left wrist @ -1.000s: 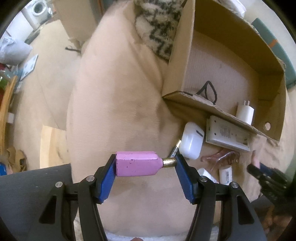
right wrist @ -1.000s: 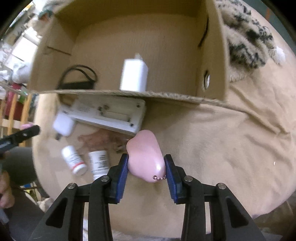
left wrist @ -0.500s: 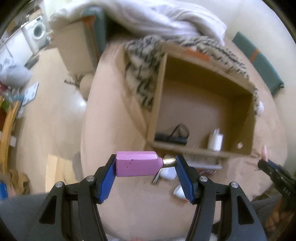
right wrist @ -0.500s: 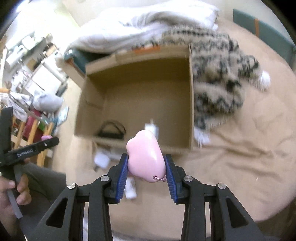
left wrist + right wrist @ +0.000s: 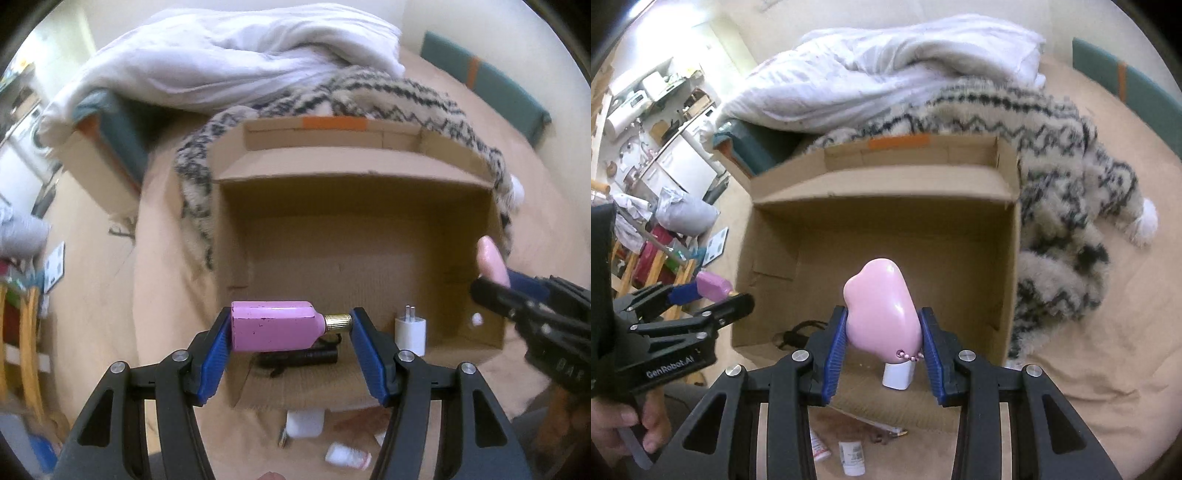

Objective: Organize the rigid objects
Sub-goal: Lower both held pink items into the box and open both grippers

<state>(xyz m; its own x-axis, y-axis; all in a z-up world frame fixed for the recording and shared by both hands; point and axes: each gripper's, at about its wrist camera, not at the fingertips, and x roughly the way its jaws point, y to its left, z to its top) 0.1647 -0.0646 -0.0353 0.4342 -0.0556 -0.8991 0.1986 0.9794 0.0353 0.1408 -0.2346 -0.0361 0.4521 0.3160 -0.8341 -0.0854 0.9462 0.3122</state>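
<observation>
My left gripper is shut on a pink bottle with a gold cap, held sideways above the near edge of an open cardboard box. My right gripper is shut on a pink cloud-shaped object with a bead chain, held over the box. Inside the box lie a white charger and a black cable. The left gripper also shows in the right wrist view, and the right gripper in the left wrist view.
In front of the box on the beige bed lie a white case and small white bottles. A patterned fleece and a white duvet lie behind and beside the box. The room floor is at the left.
Both grippers have risen and moved from the objects in front of the box to above its opening, each still holding its pink object.
</observation>
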